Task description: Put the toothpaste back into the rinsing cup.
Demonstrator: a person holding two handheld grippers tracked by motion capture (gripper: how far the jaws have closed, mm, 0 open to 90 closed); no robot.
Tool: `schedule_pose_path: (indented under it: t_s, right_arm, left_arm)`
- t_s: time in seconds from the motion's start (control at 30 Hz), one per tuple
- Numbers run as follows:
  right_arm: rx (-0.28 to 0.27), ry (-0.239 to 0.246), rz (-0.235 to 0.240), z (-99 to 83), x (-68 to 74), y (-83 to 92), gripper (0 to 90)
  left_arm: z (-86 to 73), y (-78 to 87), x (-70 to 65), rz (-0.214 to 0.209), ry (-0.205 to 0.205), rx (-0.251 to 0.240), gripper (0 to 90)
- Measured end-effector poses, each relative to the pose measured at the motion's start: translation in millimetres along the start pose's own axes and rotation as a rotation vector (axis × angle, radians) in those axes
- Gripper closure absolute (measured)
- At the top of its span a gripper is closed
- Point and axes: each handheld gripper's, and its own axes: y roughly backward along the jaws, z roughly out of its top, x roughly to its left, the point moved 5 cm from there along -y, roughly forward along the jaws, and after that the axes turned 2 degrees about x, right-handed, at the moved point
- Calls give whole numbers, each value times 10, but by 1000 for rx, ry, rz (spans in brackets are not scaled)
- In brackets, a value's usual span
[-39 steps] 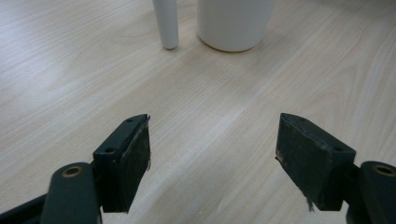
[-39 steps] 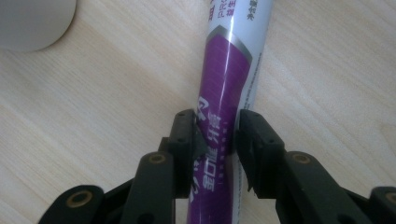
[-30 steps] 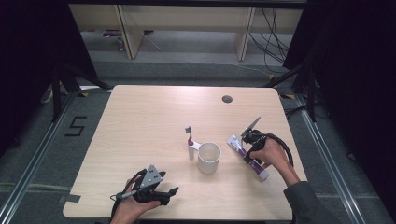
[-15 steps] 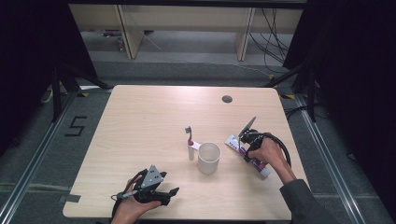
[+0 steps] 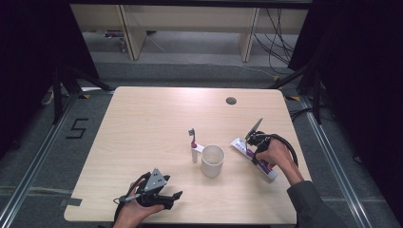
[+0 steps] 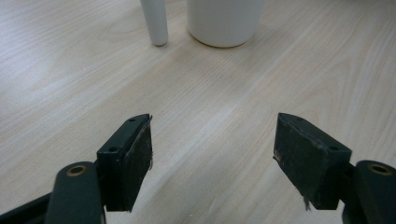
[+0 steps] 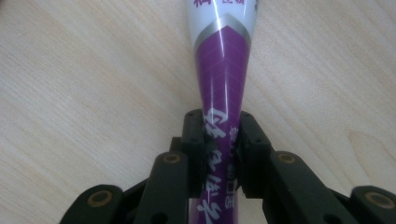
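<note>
1. The right tongs (image 7: 219, 154) are clamped on a purple-and-white toothpaste tube (image 7: 223, 70); their jaws have just been closing, and the tube sits pinched between the two black pads.
2. In the high view the toothpaste tube (image 5: 247, 151) lies flat on the light wood worktop (image 5: 157, 118), near its right edge and to the right of a white cup (image 5: 212, 160).
3. Its long axis runs diagonally there: one end points toward the far left, the other toward the near right, under the person's right hand (image 5: 274, 154).
4. In the right gripper view the tube runs straight up the frame, away from the jaws, widening from the narrow purple part in the grip to a white section at the top.
5. The right tongs (image 5: 255, 146) grip it across that long axis.
6. A toothbrush (image 5: 192, 142) stands just left of the cup, head up and handle touching the worktop.
7. The left tongs (image 6: 212, 154) are released, jaws wide apart with bare worktop between them; they face the cup (image 6: 224, 21) and the toothbrush's white handle (image 6: 155, 23).
8. In the high view the left tongs (image 5: 173, 197) rest near the worktop's near edge, well apart from the tube.
</note>
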Motion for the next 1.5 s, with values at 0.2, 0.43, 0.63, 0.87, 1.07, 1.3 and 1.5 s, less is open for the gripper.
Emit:
schedule_pose_path:
  t_s: [0.2,0.43,0.63,0.87,1.07,1.3,1.5]
  right_arm:
    - [22,32,-15,23,-26,-43,761]
    - [59,34,-14,40,0,-44,763]
    - [72,54,-22,54,-1,-46,764]
    - [78,44,-22,53,16,-51,765]
    - [36,49,-9,44,-11,-37,767]
    - [-48,73,41,41,-62,22,766]
    - [-140,60,71,41,-98,145,766]
  left_arm:
    - [-6,-9,-3,0,4,-1,278]
    - [-8,-5,-9,-5,-12,9,280]
    - [-9,-6,-9,-6,-11,9,281]
    - [-16,-20,-6,-6,-6,8,281]
    - [-20,-19,5,-5,-10,21,280]
    - [-18,-32,1,-1,1,11,279]
    - [-20,-25,12,2,-7,17,279]
